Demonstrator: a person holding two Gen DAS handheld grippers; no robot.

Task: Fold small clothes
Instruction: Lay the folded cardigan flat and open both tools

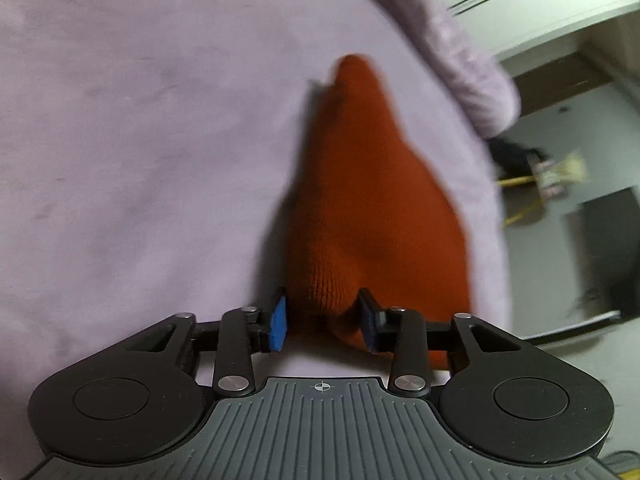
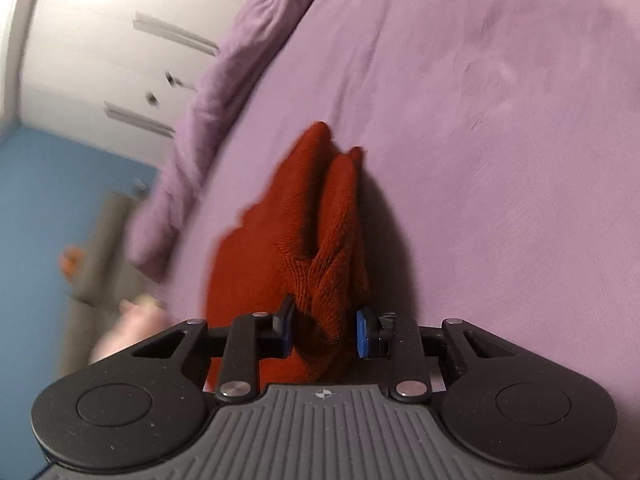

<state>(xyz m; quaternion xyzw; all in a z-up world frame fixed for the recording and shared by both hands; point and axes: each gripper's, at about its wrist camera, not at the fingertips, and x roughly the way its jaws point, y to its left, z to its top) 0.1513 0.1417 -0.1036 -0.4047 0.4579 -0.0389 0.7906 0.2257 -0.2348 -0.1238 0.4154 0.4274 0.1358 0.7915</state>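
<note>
Both wrist views look closely down on the orange knit garment (image 1: 372, 208).

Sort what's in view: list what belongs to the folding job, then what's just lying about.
Job: orange knit garment, bunched between the left gripper and the right gripper; lilac bedsheet under it.

Lying about: rumpled purple duvet, white wardrobe, broom.

Counted: one rust-red knit garment (image 1: 372, 208) at twelve o'clock from each of two grippers, left gripper (image 1: 325, 318) and right gripper (image 2: 325, 330), on one lilac bedsheet (image 1: 140, 140).
</note>
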